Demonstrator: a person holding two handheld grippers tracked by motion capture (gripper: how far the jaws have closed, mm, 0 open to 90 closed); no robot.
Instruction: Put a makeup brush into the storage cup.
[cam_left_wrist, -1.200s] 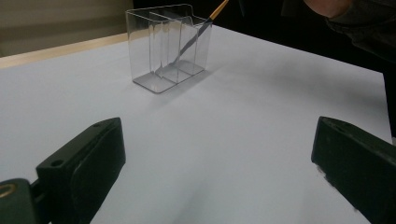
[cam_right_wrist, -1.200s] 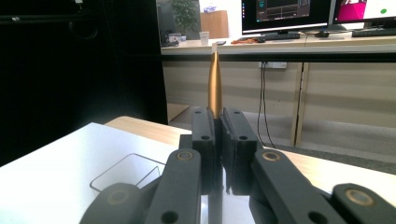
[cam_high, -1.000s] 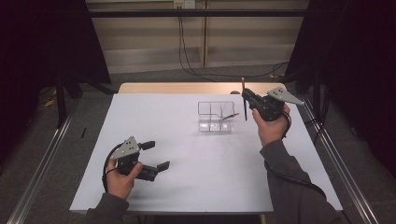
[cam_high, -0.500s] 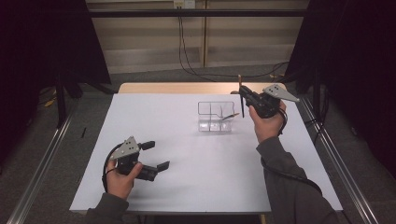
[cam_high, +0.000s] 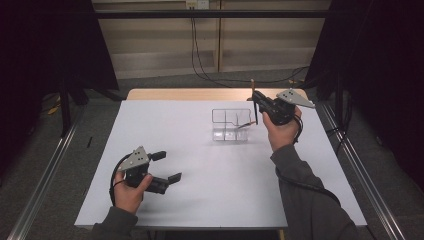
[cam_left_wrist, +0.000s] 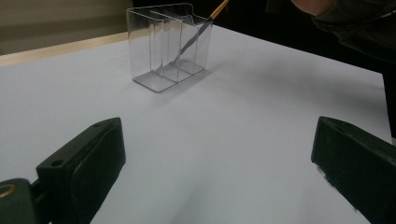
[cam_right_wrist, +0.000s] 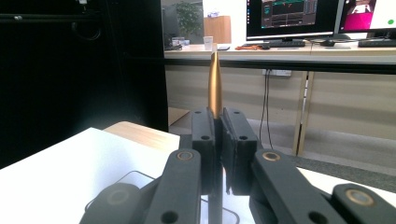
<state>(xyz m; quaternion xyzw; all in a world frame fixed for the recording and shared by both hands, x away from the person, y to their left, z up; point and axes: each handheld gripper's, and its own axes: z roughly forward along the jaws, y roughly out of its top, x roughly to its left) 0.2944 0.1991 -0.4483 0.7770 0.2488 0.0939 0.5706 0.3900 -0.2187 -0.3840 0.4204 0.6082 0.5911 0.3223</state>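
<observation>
**Brush going into the clear divided holder**

We hold the thin paintbrush with a gold-coloured handle tip and dark shaft (cam_high: 254, 106) in the right gripper (cam_high: 256, 98), whose jaws are clamped tight on the shaft. In the right gripper view the pointed gold end (cam_right_wrist: 215, 84) stands straight up above the closed pads. The brush is near upright at the right end of the clear plastic holder with inner partitions (cam_high: 231, 125), which sits on the white table (cam_high: 200, 200) toward its far side. In the left gripper view the brush's lower part (cam_left_wrist: 189, 42) slants down inside the compartment at the holder's (cam_left_wrist: 163, 46) far end; we cannot tell whether it touches the bottom.

The left gripper (cam_high: 167, 167) rests low over the near left of the table, jaws spread wide with nothing between them, well apart from the holder.

We judge that the step is setting the brush into the end compartment. To do it well:
- keep the shaft clear of the thin walls, since the light holder may slide or tip if nudged;
- lower until the tip is seated, then loosen the grip slowly so the brush leans gently on the rim;
- draw the jaws away upward, without dragging the handle.

The brush looks slender and stiff, with a tapered handle; its bristles are too small to make out.
</observation>
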